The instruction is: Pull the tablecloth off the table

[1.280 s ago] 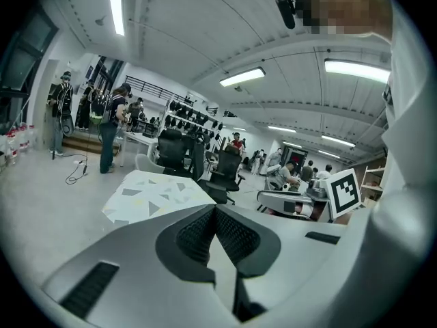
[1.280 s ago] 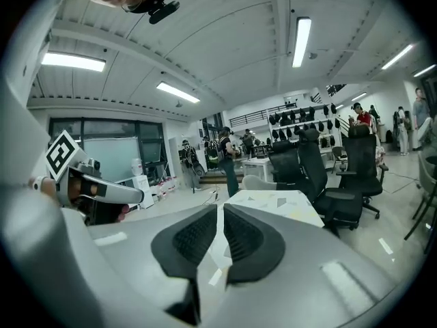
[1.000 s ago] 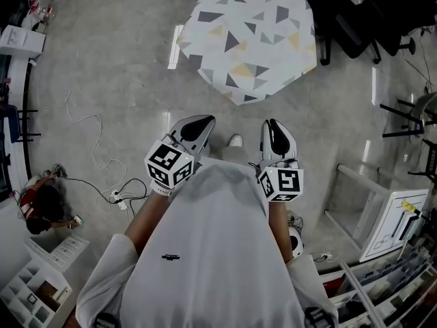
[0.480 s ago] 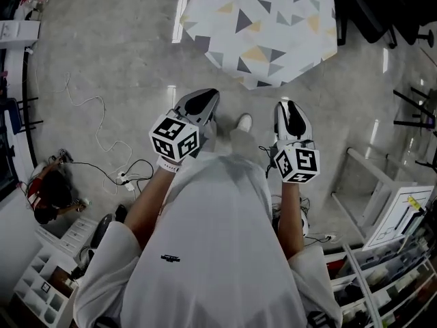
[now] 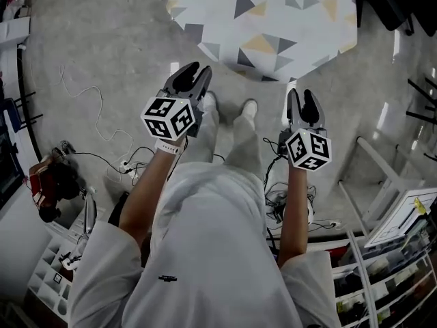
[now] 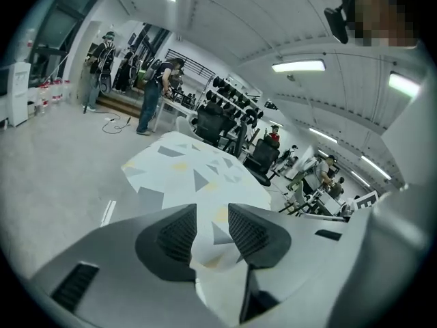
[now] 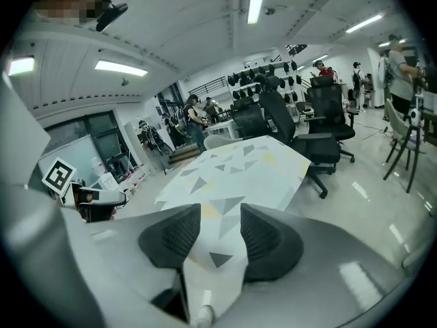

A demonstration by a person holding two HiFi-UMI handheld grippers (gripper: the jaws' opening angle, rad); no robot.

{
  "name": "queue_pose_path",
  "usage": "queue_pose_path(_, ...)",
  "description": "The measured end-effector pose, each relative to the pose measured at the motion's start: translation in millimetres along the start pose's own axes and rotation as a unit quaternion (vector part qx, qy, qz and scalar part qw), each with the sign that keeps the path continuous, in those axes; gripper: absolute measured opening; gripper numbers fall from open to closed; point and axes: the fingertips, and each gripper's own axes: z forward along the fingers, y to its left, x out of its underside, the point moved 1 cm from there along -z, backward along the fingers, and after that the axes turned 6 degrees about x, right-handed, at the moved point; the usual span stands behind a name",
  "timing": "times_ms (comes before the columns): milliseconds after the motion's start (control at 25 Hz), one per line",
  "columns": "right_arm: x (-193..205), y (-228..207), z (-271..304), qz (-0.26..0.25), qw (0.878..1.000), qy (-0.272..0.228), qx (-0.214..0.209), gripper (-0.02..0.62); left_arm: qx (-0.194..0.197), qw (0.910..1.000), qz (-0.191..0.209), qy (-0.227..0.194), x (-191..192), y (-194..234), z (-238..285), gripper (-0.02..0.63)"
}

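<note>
2 claws: the left claw (image 5: 192, 74) and the right claw (image 5: 302, 100) are held out side by side in front of the person, both tipped downward.
Left claw state: jaws apart, having just been opening; its ribbed pads (image 6: 179, 235) grip nothing, and only the patterned cloth farther off shows through the gap.
Right claw state: jaws apart and a little wider, also just been opening; its pads (image 7: 171, 236) press on nothing.
Marker cubes: 1 on each claw, the left cube (image 5: 168, 117) and the right cube (image 5: 308, 149), just ahead of the wrists.
Tablecloth (image 5: 266, 16): white with grey and yellow triangles, spread over the desk and hiding its top; its near edge lies just beyond both claw tips, not touching them.
Shoes (image 5: 248, 108): the person's feet stand on the floor between the 2 claws, near the cloth's edge.
Floor (image 5: 102, 39): pale grey, with a white cable (image 5: 85, 108) looping across it on the left.
Office chairs (image 7: 321, 125): dark, beyond the far side of the cloth.
Background people (image 6: 153, 98): standing far off.
</note>
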Motion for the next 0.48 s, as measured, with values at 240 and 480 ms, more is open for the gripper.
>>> queue_pose_path(240, 20.6, -27.8, 41.1, 0.091, 0.995, 0.022, 0.025, 0.186, 0.002, 0.9988, -0.05, -0.005, 10.2, 38.0, 39.7, 0.245)
queue_pose_path(480, 30.4, -59.5, 68.8, 0.115, 0.99, 0.031, 0.071, 0.21, -0.041, 0.9947, -0.094, -0.01, 16.2, 83.1, 65.3, 0.284)
